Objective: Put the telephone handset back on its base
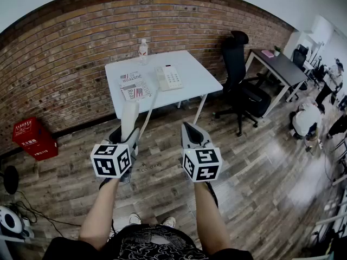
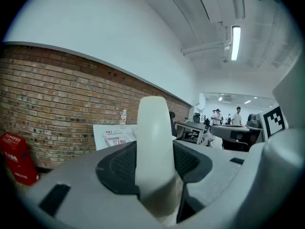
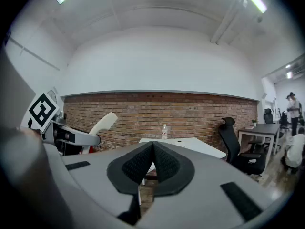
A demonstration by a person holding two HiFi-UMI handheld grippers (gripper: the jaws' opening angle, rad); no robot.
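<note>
Left gripper (image 1: 128, 140) has its fingers spread wide and clamped on the cream telephone handset (image 2: 155, 147), which stands upright between the pads with its top end well past the fingertips. Right gripper (image 3: 153, 161) is just to the right of it, pads pressed together, nothing between them. Step looks like carry/approach: handset lifted, not yet seated. A coiled cord (image 1: 146, 118) runs from the held handset forward to the white telephone base (image 1: 169, 77), which is well ahead of the fingers and slightly right. Next move probably needs a walk forward, tipping the handset flat and lining it up over the cradle before letting go; cord slack could snag. The base sits on a white table (image 1: 198, 77), with a printed magazine (image 1: 134, 85) left of it and a water bottle (image 1: 143, 51) behind. Wood floor under both grippers; brick wall at the back, black office chair (image 1: 238, 75) far right, red crate (image 1: 33, 138) far left.
</note>
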